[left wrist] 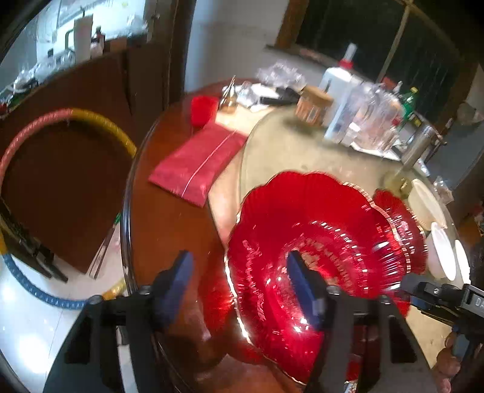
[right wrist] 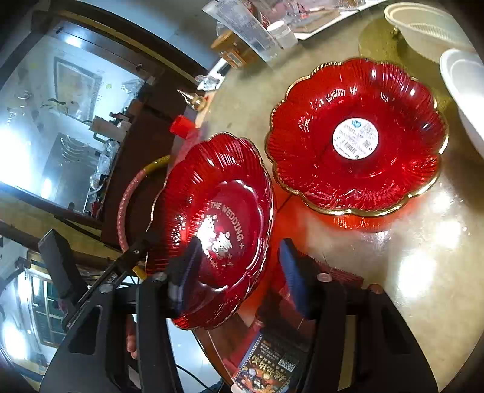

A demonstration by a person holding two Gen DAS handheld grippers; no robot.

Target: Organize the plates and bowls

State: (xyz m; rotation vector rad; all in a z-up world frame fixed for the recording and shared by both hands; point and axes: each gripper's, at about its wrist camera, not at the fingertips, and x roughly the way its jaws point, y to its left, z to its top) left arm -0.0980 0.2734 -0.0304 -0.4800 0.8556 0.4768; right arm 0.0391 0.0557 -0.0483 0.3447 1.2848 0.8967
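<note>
A red scalloped glass plate with a gold rim (left wrist: 311, 241) is tilted up off the table in front of me. In the right wrist view the same plate (right wrist: 217, 217) reads "THE WEDDING". My left gripper (left wrist: 242, 284) is open; the plate's rim lies between its blue pads and the right pad (left wrist: 304, 290) rests against the plate's inside. My right gripper (right wrist: 239, 272) is open too, and the plate's lower rim sits between its fingers. A second red plate (right wrist: 357, 139) with a white sticker lies flat on the glass turntable. White bowls (right wrist: 462, 90) stand beyond it.
A red cloth pouch (left wrist: 196, 163) and a red cup (left wrist: 203, 110) lie at the table's left side. Bottles and jars (left wrist: 360, 115) crowd the far side. A cream plastic basket (right wrist: 429, 27) stands at the right. A hula hoop (left wrist: 60, 118) leans beside the table.
</note>
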